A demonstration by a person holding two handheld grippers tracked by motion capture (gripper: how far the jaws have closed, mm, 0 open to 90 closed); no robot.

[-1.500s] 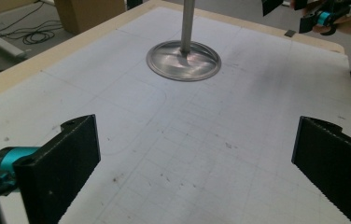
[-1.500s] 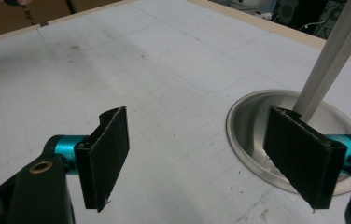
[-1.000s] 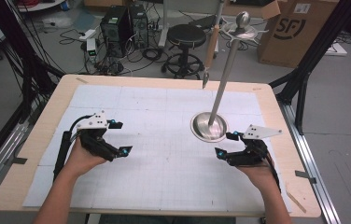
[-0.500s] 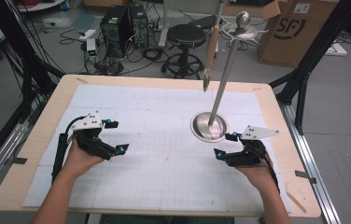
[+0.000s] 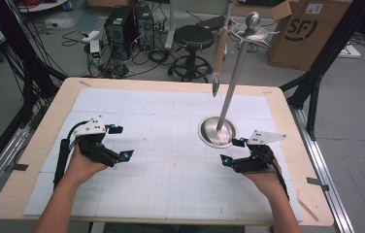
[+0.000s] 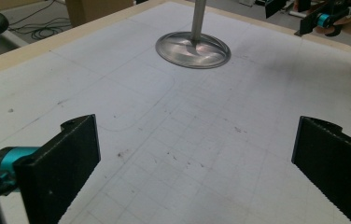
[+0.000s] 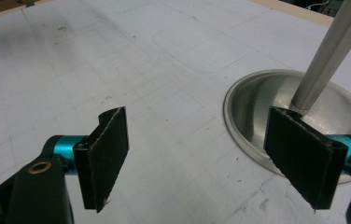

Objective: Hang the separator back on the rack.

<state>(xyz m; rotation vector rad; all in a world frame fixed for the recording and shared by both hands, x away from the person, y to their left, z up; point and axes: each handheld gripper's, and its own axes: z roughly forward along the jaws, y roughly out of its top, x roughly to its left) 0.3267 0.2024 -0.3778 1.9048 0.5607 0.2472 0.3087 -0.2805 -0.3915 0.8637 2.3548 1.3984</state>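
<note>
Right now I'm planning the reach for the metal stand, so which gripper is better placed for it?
Right. The right gripper rests open just beside the stand's base; the left gripper lies across the table.

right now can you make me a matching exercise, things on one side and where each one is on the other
Things:
1. left gripper
2. right gripper
3. round steel base
4. wooden-handled tool

Places:
a. hanging from the top of the stand
b. on the mat's left part, fingers apart
c. flat on the mat, under the pole
d. just beside the base, fingers apart

Pairs: 1-b, 2-d, 3-c, 4-a
</note>
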